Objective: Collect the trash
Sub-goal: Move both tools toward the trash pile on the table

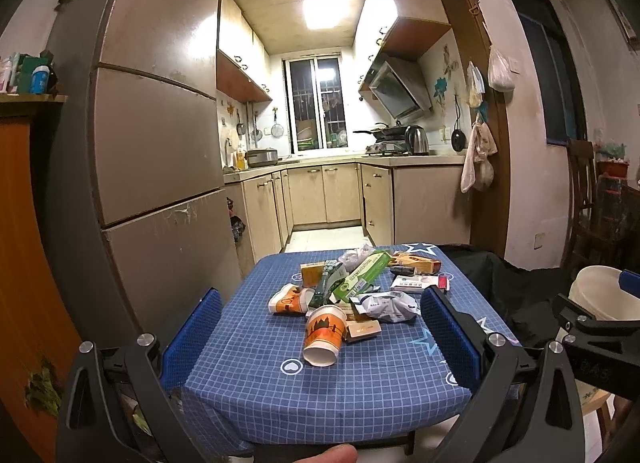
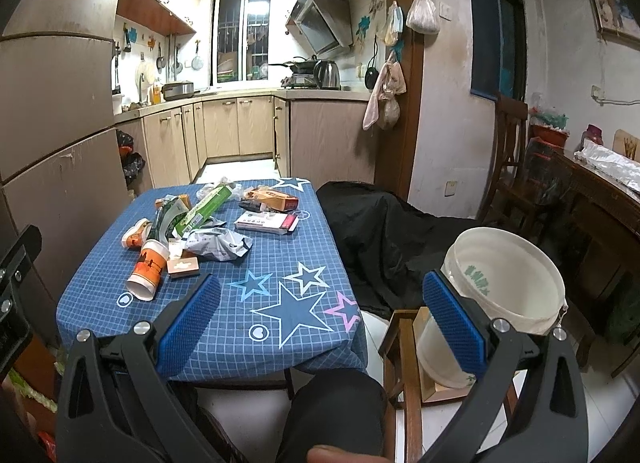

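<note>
We've got both tongs spread wide, nothing in them. The trash pile (image 1: 352,295) sits on the blue checked table (image 1: 280,375), ahead of the left gripper (image 1: 320,335). The white bucket (image 2: 504,295) is just behind the right gripper (image 2: 320,327)'s right finger.

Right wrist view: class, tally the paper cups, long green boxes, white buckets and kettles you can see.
paper cups: 2
long green box: 1
white bucket: 1
kettle: 1
Total: 5
</note>
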Demonstrator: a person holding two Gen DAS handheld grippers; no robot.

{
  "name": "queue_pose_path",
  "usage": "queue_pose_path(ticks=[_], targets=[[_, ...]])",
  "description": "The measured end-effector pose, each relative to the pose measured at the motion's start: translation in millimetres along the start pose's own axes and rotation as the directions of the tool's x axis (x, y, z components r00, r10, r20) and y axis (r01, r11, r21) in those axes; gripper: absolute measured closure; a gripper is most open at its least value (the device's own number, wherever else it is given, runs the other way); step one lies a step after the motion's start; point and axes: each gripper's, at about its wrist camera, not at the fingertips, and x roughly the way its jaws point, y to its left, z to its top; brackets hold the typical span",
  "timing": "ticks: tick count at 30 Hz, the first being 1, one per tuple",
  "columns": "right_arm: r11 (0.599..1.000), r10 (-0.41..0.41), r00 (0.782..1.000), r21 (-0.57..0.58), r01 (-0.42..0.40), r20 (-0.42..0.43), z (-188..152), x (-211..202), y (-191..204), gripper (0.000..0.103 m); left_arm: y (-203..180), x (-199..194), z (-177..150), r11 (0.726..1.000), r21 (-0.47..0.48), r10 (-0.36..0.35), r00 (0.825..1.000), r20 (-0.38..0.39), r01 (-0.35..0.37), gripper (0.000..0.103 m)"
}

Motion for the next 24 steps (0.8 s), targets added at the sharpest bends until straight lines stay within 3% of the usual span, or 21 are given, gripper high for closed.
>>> queue_pose_path(ticks=[10, 18, 21, 24], targets=[[0.994, 0.059, 0.997, 0.090, -0.064, 0.057, 5.1, -6.5, -15.4, 0.005, 6.3, 11.9, -17.1, 0.992, -0.073, -0.112, 0.985, -0.132, 0.103, 0.003], [0.990, 0.077, 0.995, 0.117, -0.084, 0.066, 4.3, -5.4, -16.5, 0.005, 6.3, 5.4, -27.2, 0.991, -0.071, -0.125, 0.980, -0.156, 0.115, 0.003], [0.989, 0.090, 0.994, 0.108, -0.097, 0.065, 3.8, -4.2, -13.2, 0.005, 11.4, -1.4, -27.2, 0.983, -0.093, -0.169, 0.977, -0.128, 0.158, 0.003], [0.990, 0.095, 0.993, 0.099, -0.101, 0.069, 4.3, -4.6, -11.2, 0.005, 13.4, -5.3, -26.9, 0.986, -0.088, -0.150, 0.982, -0.118, 0.140, 0.003]])
